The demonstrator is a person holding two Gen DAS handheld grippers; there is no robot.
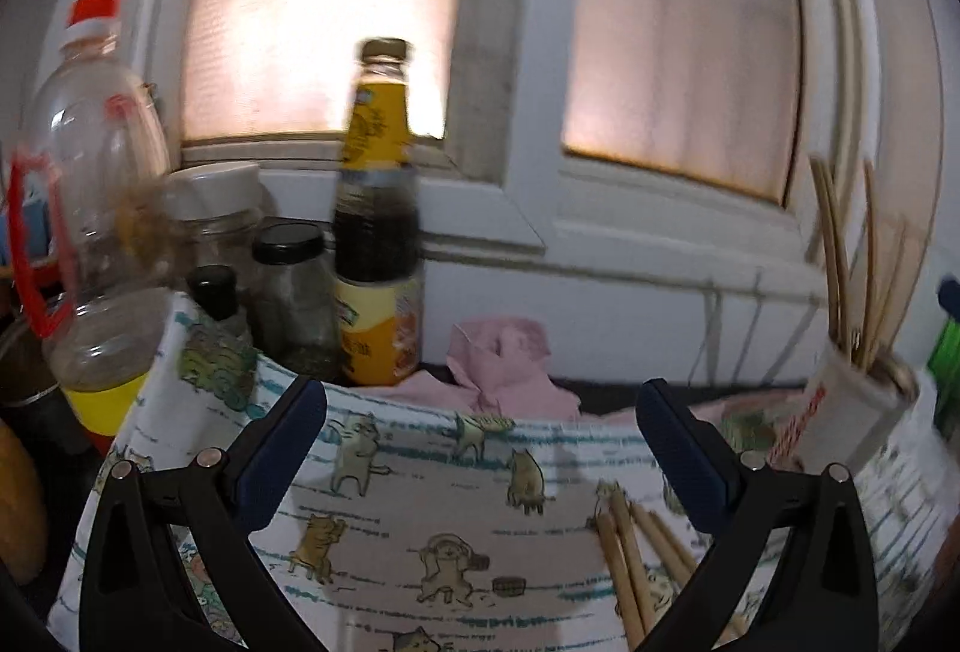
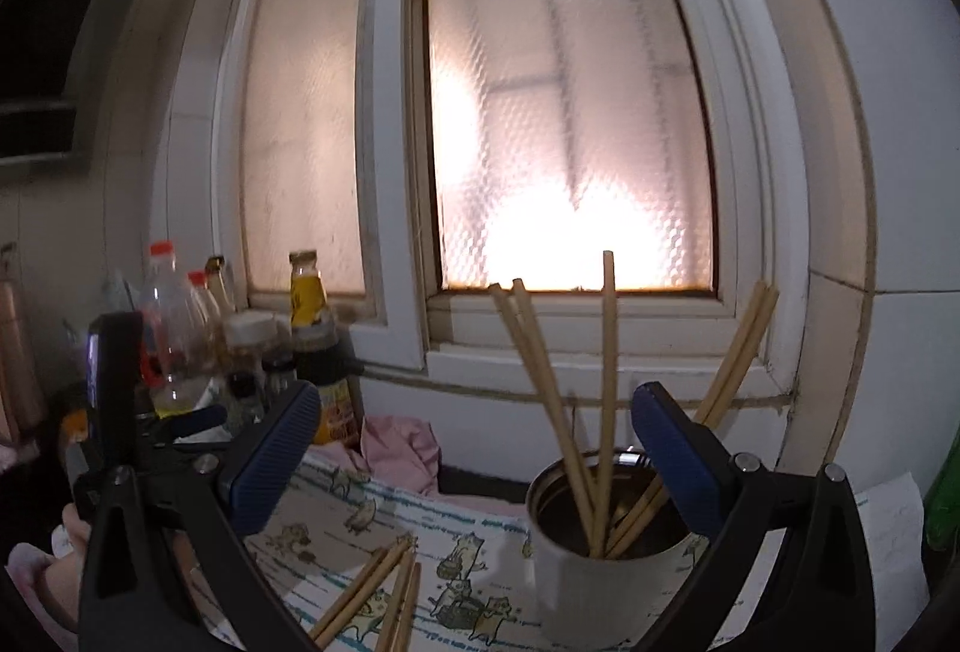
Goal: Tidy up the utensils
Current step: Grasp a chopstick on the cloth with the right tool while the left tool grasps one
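Observation:
Several loose wooden chopsticks lie on a cartoon-printed cloth, just inside the right finger of my left gripper, which is open and holds nothing. A white can stands on the same cloth with several chopsticks upright in it. My right gripper hovers open just above and before the can, empty. More loose chopsticks lie left of the can. In the left wrist view the can sits at the far right, blurred.
Bottles and jars crowd the back left: a sauce bottle, a clear plastic bottle, glass jars. A crumpled pink cloth lies by the tiled wall under a frosted window. A green bottle stands far right. A hand holds the left gripper.

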